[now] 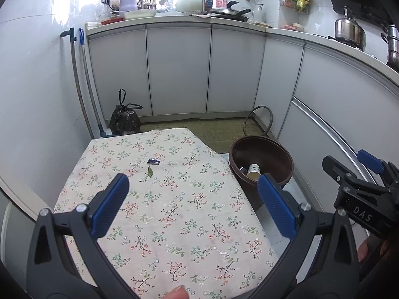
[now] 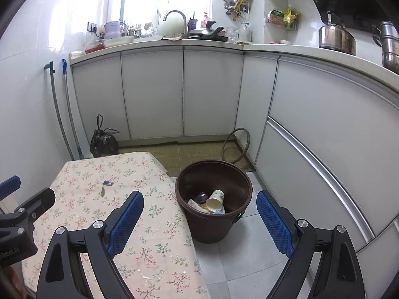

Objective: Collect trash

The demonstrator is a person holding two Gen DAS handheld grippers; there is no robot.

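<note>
A small blue wrapper and a green leaf scrap lie on the floral tablecloth, far of middle. They also show in the right wrist view, wrapper and leaf. A brown trash bin stands on the floor right of the table, holding a paper cup and other litter. My left gripper is open and empty above the cloth. My right gripper is open and empty above the bin.
A tied black bag and two mop handles stand at the far left wall. White cabinets wrap the back and right. A hose loop lies behind the bin. The tablecloth drops off beside the bin.
</note>
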